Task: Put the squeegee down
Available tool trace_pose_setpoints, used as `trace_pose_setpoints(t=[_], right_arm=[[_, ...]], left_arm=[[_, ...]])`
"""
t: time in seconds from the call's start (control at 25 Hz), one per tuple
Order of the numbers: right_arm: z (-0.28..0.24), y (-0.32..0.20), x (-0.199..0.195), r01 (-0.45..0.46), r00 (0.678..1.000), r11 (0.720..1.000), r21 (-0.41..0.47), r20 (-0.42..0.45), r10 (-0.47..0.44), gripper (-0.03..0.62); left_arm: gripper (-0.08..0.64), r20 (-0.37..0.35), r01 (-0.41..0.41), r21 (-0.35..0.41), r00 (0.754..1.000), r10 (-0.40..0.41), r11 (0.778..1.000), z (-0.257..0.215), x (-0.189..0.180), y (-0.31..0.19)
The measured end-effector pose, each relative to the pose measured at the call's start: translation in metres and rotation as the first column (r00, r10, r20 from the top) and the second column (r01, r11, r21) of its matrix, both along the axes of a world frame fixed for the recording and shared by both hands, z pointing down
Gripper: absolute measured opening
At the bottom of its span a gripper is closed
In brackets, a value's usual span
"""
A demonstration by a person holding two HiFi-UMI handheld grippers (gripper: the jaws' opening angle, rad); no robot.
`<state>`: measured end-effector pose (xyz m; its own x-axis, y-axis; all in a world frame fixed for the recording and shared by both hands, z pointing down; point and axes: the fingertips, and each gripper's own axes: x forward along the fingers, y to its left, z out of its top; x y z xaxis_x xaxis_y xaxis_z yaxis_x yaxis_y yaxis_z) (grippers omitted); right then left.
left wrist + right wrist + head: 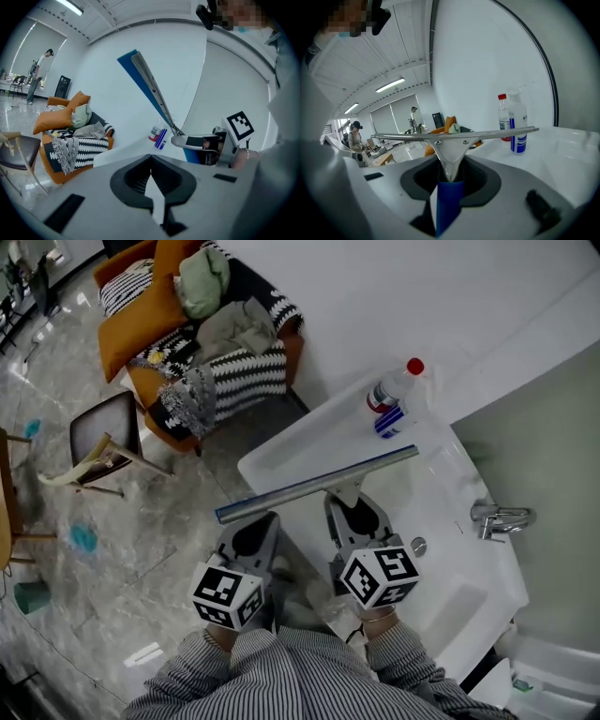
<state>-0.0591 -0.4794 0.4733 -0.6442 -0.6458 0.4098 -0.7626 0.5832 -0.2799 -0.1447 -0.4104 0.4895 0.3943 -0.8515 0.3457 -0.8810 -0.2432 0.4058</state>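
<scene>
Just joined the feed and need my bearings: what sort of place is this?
Probably a washbasin corner in a large open indoor hall: a white basin with a tap, an orange sofa beside it.

Far corner: two bottles (387,390) stand close together.
Right edge: tap (497,517) juts in over the sink (300,451).
Sink middle: bare, open under the squeegee (319,484), whose blade spans across it.
Left side: open floor (187,512); chair (98,442) and sofa (216,362) well apart from the sink.
</scene>
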Motion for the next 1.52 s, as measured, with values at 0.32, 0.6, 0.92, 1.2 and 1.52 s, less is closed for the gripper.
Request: trace_pose_setpoints(t=[0.32, 0.6, 0.92, 1.2, 1.52], right_arm=[[0.048, -0.028, -0.012, -0.007, 1.000, 0.997, -0.080, -0.027, 0.005, 0.117], [0.081, -0.042, -0.011, -0.026, 0.998, 0.991, -0.133, -0.065, 0.017, 0.117], [0.106, -0.051, -0.010, -0.067, 0.994, 0.981, -0.181, -0.096, 0.050, 0.117], [0.118, -0.059, -0.008, -0.099, 0.988, 0.975, -0.198, -0.133, 0.074, 0.118], [0.130, -0.062, -0.010, -0.117, 0.983, 0.970, -0.215, -0.166, 0.082, 0.124]], left_arm=[[0.012, -0.019, 0.034, -0.076, 0.999, -0.035, 0.997, 0.033, -0.008, -0.005], [0.012, -0.042, 0.030, -0.120, 0.999, -0.035, 0.992, 0.050, -0.009, -0.007], [0.012, -0.053, 0.036, -0.150, 0.998, -0.044, 0.988, 0.065, -0.012, -0.015], [0.012, -0.068, 0.036, -0.168, 0.996, -0.049, 0.985, 0.072, -0.011, -0.018], [0.012, -0.070, 0.050, -0.189, 0.995, -0.064, 0.981, 0.079, -0.018, -0.015]])
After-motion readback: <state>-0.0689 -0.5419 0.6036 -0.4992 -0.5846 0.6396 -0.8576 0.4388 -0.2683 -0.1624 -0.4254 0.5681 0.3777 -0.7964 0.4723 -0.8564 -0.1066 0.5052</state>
